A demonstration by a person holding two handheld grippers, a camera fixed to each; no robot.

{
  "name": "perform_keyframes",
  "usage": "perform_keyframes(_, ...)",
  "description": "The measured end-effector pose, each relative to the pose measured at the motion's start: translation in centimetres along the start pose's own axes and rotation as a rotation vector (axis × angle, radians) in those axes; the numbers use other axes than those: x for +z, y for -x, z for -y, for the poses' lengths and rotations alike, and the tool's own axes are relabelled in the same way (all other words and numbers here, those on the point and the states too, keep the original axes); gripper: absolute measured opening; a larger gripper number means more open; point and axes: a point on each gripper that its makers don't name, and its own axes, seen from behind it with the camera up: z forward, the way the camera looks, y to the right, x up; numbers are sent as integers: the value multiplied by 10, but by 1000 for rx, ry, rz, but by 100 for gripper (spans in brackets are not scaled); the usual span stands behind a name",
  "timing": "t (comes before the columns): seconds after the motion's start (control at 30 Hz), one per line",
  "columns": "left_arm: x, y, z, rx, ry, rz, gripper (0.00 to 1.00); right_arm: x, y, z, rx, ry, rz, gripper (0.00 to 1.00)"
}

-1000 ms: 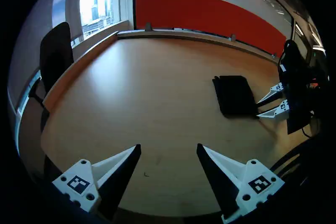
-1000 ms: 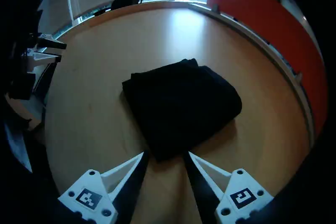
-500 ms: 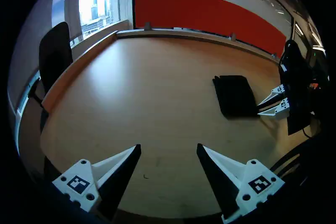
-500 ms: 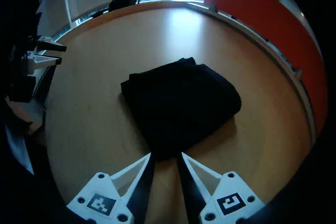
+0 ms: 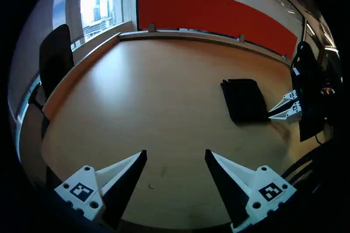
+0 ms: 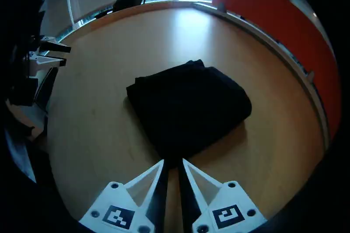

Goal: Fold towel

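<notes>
A black towel (image 6: 188, 106), folded into a thick rectangle, lies flat on the wooden table (image 6: 109, 80). In the right gripper view my right gripper (image 6: 173, 163) has its fingers pinched to a narrow slit on the towel's near edge. The left gripper view shows the same towel (image 5: 243, 97) at the right, with the right gripper (image 5: 274, 111) at its corner. My left gripper (image 5: 175, 156) hangs open over bare table near the front edge, far from the towel and holding nothing. It also appears at the left of the right gripper view, left gripper (image 6: 61, 53).
A red partition (image 5: 214, 14) runs along the table's far edge. A black office chair (image 5: 54, 58) stands by the window at the left. A dark shape, perhaps another chair (image 5: 308, 88), sits behind the right gripper.
My right gripper's fingers have narrowed from wide apart to nearly together on the towel's near edge. The left gripper and the towel have stayed put.
</notes>
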Motion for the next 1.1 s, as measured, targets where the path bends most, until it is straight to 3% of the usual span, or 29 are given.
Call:
perform_keyframes(0.1,0,0,0,1,1,0,99,-1,0,-1,5,2,-1,8)
perform_keyframes(0.5,0,0,-2,-4,9,-4,99,-20,-19,-12,-8,34,-51,6)
perform_keyframes(1.1,-3,-22,-12,14,33,-54,99,-91,-127,-56,-102,136,-215,6)
